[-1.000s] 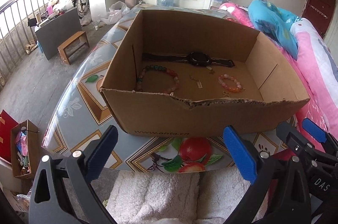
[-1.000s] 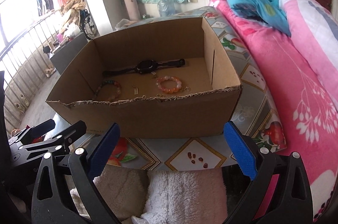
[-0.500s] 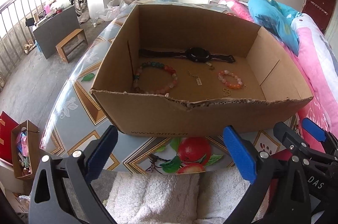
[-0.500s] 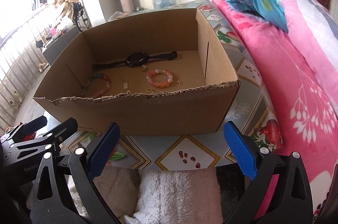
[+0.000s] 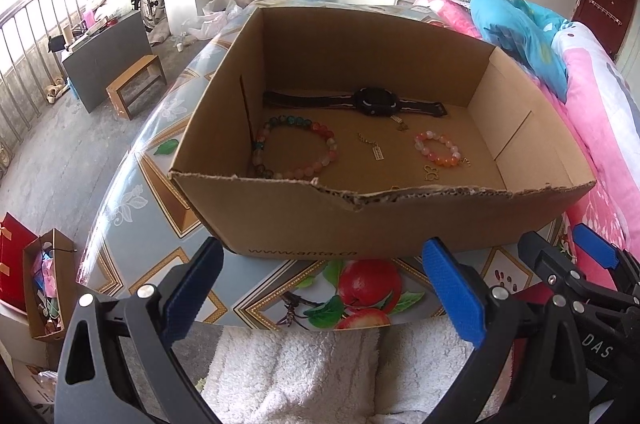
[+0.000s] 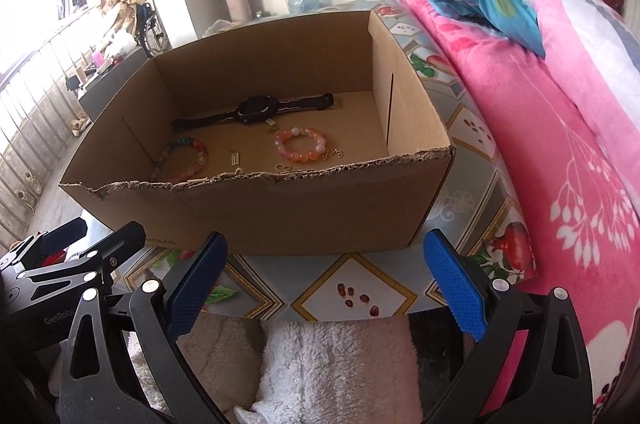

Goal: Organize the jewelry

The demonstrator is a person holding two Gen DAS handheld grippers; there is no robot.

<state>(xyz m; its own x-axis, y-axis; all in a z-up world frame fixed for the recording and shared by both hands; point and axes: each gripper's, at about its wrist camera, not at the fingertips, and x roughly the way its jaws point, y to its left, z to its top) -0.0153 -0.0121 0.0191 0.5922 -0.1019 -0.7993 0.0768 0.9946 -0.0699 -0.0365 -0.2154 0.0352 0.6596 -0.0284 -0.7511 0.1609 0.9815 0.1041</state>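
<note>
A: Are the grippers holding anything?
B: No, left gripper (image 5: 324, 288) and right gripper (image 6: 326, 284) both gape empty

A: And the jewelry?
B: In the cardboard box (image 5: 304, 220); its near wall cuts off the multicolour bracelet (image 5: 294, 148)

Left tongs (image 5: 324, 290): black frame, blue ribbed pads (image 5: 452, 294), silver screws. Right tongs (image 6: 326, 288): same build, "DAS" marking on side.

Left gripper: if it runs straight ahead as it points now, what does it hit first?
Likely the near wall of the box. The open left gripper sits low, before the table edge, its fingers level with that wall rather than the torn rim above. Depth is unclear, but nothing else stands between.
</note>
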